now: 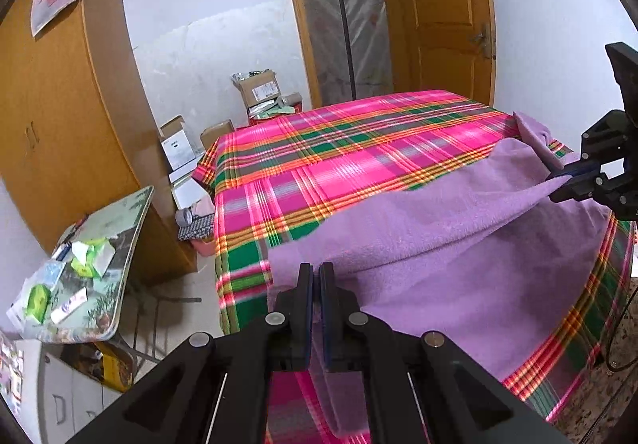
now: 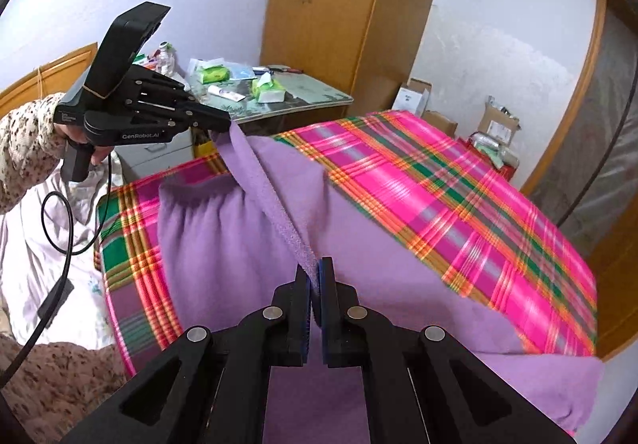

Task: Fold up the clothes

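Seen from the right wrist, far left: a hand in a speckled sleeve (image 2: 24, 149) gripping the left gripper (image 2: 223, 125), jaws clamped tight on one corner of a purple fleece garment (image 2: 247, 244). From that corner, a taut raised edge of cloth running down to the right gripper (image 2: 315, 284), likewise pinched shut on the fabric with barely a gap between its pads. Below the lifted edge, the rest of the garment spread over the plaid bedcover (image 2: 458, 197), sagging in soft gathers. Further right, bare plaid reaching toward the wardrove-side boxes (image 2: 494, 121) and the door frame (image 2: 566, 133).

Step in hand, by the look of it: carrying a held edge across for a fold. Next move likely calling for both corners laid level over the far edge, then released together, without dragging the lower layer askew.
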A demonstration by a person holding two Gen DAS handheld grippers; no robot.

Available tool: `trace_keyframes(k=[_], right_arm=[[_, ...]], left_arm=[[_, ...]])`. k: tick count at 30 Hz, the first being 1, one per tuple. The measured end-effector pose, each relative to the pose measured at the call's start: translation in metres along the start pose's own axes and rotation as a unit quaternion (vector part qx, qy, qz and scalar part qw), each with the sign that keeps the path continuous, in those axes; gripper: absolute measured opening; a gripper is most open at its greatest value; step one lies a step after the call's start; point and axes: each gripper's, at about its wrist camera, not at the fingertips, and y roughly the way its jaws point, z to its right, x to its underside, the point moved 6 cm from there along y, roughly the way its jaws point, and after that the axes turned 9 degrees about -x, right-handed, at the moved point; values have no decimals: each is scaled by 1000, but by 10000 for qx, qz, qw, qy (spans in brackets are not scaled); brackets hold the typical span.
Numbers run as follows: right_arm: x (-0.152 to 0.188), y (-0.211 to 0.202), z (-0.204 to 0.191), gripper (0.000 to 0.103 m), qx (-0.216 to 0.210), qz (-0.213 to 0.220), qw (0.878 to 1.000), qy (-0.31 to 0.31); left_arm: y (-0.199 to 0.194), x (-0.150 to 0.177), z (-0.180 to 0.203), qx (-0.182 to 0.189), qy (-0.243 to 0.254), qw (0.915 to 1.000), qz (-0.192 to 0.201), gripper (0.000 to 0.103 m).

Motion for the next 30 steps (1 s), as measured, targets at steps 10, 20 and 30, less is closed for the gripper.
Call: trace_keyframes(k=[10,20,30], right_arm=[[34,16,-17,4,65,-142,9999,-40],[62,30,-27,4,138,-305,9994,-132],[74,38,-37,4,444,-319,9973,-480]], left_arm=[[-6,35,20,-45,-32,9999,-148,3],[-22,66,10,115,-976,9947,-297,4],[-12,65,-3,1245,-2826,9489,-646,32]])
